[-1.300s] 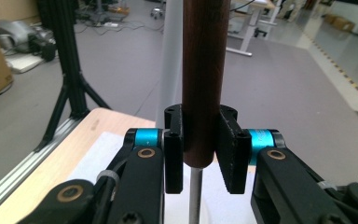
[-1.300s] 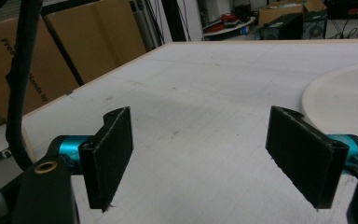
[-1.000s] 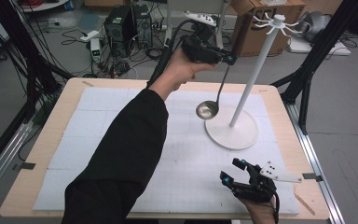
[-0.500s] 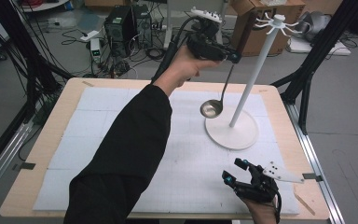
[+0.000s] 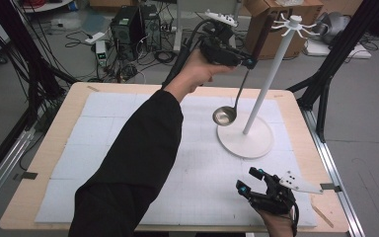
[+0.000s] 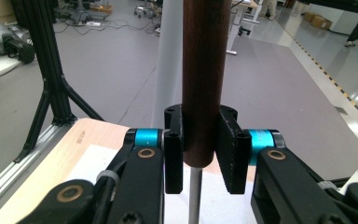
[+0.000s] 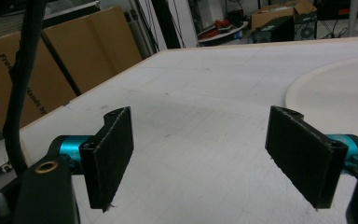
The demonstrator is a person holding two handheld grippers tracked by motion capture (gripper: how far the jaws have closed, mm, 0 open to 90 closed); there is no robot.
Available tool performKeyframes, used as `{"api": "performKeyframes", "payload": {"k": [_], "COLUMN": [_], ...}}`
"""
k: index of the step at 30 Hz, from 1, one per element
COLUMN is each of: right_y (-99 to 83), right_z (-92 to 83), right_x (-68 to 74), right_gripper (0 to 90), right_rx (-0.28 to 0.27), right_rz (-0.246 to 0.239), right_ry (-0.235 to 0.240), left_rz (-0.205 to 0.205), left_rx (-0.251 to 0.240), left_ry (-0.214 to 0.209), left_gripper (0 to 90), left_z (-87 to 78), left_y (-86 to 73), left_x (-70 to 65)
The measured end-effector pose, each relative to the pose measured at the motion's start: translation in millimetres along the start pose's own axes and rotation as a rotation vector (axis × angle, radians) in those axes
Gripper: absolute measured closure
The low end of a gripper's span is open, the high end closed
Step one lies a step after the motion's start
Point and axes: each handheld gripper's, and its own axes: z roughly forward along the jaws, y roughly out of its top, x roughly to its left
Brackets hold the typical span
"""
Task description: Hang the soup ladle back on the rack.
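A ladle with a brown wooden handle (image 5: 260, 37) and a steel bowl (image 5: 224, 116) hangs above the table, next to a white stand (image 5: 264, 94). My left gripper (image 5: 249, 61) is raised high and shut on the handle (image 6: 205, 70), as the left gripper view (image 6: 200, 154) shows. The stand's pole (image 6: 170, 60) rises just behind the handle. Its hooks (image 5: 293, 23) sit at the top, and its round base (image 5: 251, 143) rests on the mat under the bowl. My right gripper (image 5: 248, 179) lies low at the front right, open (image 7: 209, 158), with nothing between its pads.
A white mat (image 5: 103, 148) covers most of the wooden table. The stand's base (image 7: 340, 88) lies just ahead of the right gripper. Beyond the far edge are computers and cables (image 5: 128, 29) and cardboard boxes (image 5: 264, 10). Black frame posts (image 5: 335, 59) stand at the right.
My left gripper has shifted slightly right and up with the ladle, closer to the stand's pole. The right gripper has stayed where it was.
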Motion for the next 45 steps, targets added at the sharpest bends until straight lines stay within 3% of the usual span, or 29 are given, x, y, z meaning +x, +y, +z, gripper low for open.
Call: {"api": "performKeyframes", "payload": {"k": [18,25,33,45], "right_y": [-1.0,-1.2,-1.6,-2.2], "right_z": [-2.8,-3.8,-3.1,-3.4], "right_x": [-2.3,-3.0,-3.0,-5.0], "right_gripper": [22.7,22.8,22.7,22.8], "right_rx": [-0.006,-0.011,-0.004,-0.002], "right_rz": [0.014,0.006,0.019,0.022], "right_ry": [-0.008,-0.012,-0.018,-0.025], "left_rz": [-0.007,-0.021,-0.023,-0.020], "left_rx": [0.006,-0.026,-0.023,-0.009], "left_ry": [-0.024,-0.020,-0.081,-0.114], "left_gripper": [74.1,74.1,74.1,74.1], "left_z": [5.9,-8.5,-5.1,-0.1], "left_y": [-1.0,0.2,0.9,-0.2], "left_x": [5.8,12.5,17.6,19.2]}}
